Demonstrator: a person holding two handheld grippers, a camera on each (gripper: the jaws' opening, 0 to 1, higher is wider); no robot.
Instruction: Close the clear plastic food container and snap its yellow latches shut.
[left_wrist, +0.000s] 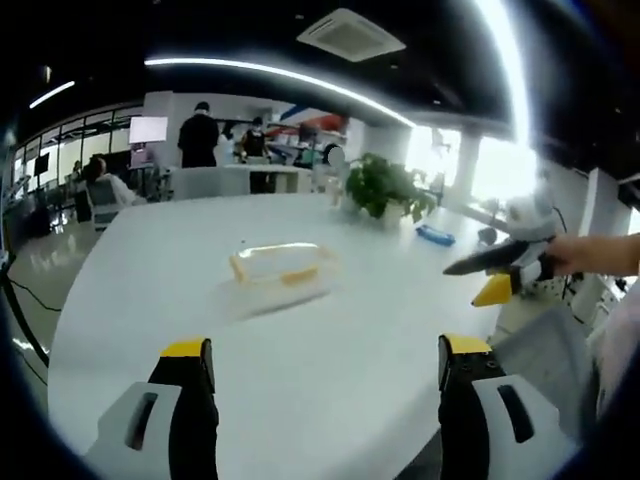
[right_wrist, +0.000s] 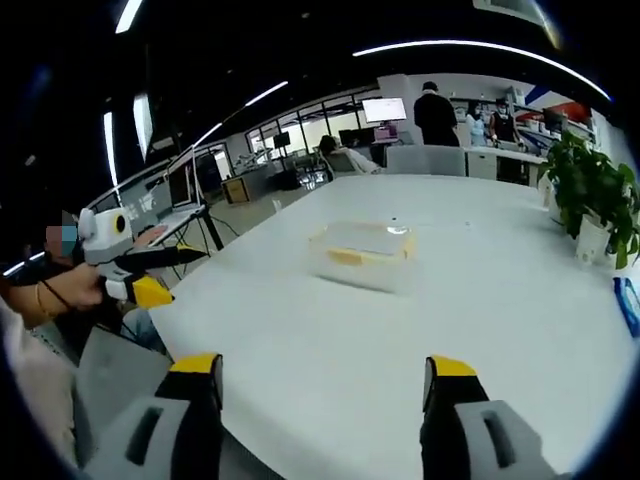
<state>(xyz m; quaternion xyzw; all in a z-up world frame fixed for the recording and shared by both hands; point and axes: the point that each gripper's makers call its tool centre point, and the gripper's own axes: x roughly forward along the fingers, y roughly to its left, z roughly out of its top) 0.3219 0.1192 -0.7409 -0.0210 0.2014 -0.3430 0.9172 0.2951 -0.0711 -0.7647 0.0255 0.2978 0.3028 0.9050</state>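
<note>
container (left_wrist: 281, 265) is sitting mid-table (left_wrist: 330, 380), its lid on, nothing touching it | left gripper (left_wrist: 325, 362) is hovering short of the container, jaws spread, holding nothing | right gripper (right_wrist: 327, 378) is likewise gaping, well apart from the container | plant (left_wrist: 388, 187) is standing beyond the container

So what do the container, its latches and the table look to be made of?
Container: clear plastic, by the look; the white table shows through its walls and the lid catches glare. Latches: opaque yellow, likely plastic too, though too small to be sure. Table: smooth white top with a soft sheen from the ceiling lights, perhaps laminate; the material itself cannot be told.
</note>
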